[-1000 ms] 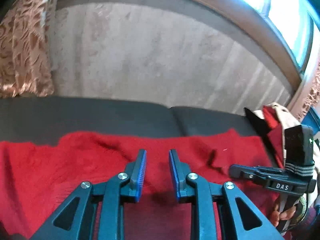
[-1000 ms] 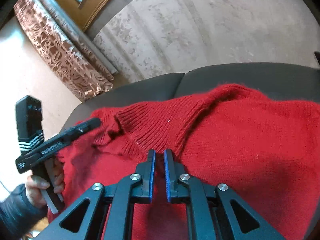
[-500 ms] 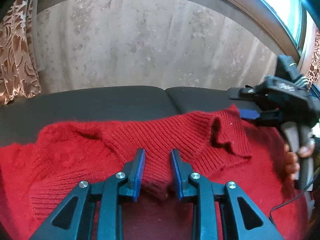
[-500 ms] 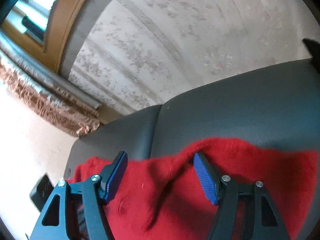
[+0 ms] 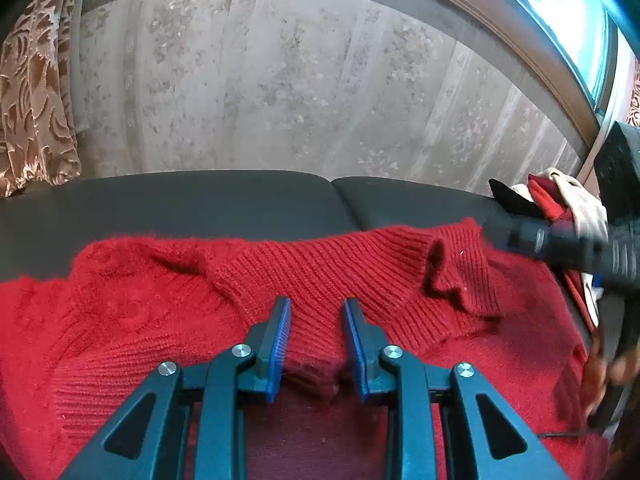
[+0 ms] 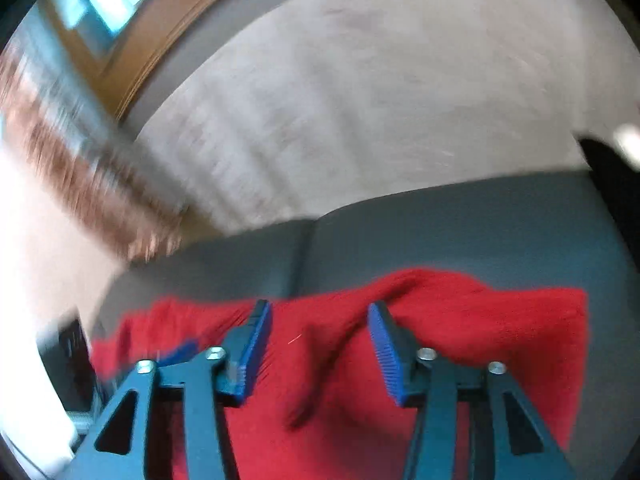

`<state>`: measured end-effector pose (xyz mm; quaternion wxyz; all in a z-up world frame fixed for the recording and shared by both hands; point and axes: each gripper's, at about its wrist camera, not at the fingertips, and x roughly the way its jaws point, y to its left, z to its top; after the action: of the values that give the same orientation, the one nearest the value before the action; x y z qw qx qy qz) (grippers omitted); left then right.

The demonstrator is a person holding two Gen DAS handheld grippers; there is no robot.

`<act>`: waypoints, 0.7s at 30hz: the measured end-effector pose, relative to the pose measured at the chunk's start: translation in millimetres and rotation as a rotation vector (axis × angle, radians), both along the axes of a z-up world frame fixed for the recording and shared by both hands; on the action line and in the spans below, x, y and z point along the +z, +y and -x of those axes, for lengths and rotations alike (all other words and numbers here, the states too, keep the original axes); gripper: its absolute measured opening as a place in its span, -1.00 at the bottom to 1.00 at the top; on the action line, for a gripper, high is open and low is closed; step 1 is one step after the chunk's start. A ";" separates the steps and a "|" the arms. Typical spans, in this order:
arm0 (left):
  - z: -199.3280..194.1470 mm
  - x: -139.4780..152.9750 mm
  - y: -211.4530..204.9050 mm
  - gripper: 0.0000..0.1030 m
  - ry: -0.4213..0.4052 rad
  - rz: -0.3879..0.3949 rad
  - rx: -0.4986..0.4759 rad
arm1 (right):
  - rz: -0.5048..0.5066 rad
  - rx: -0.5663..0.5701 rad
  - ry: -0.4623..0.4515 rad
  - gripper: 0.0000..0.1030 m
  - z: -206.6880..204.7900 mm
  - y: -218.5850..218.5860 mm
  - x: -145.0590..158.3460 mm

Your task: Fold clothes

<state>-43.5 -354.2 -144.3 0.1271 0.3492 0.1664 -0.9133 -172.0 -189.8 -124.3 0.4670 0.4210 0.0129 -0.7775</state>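
One red sweater [image 5: 140, 320] on dark couch [image 5: 200, 200]. Left gripper [image 5: 316, 320] pinches its ribbed fold; right gripper [image 6: 320, 320] spread wide, holding nothing.

Location: a home living room. I face a dark upholstered sofa [image 5: 240, 204] set against floral-striped wallpaper [image 5: 280, 92]. A patterned brown-gold curtain [image 5: 36, 108] hangs at one side, beside a wood-framed window [image 5: 560, 28]. More clothing is piled [image 5: 560, 204] at the sofa's end.
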 end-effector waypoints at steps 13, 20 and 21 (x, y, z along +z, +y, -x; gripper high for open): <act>-101.7 45.8 -40.8 -0.37 0.027 0.025 0.143 | -0.261 0.109 0.259 0.81 -48.1 -35.1 -35.4; -201.7 60.0 -147.1 -0.26 -0.120 -0.039 0.362 | -0.255 0.107 0.264 0.83 -52.1 -31.9 -34.7; -205.9 52.8 -161.4 -0.25 -0.164 -0.096 0.373 | -0.256 0.106 0.264 0.83 -52.2 -35.0 -34.9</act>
<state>162.4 -515.6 -91.4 0.2906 0.3911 0.2606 -0.8335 -119.8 -224.8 -159.2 0.4444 0.3700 0.1949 -0.7922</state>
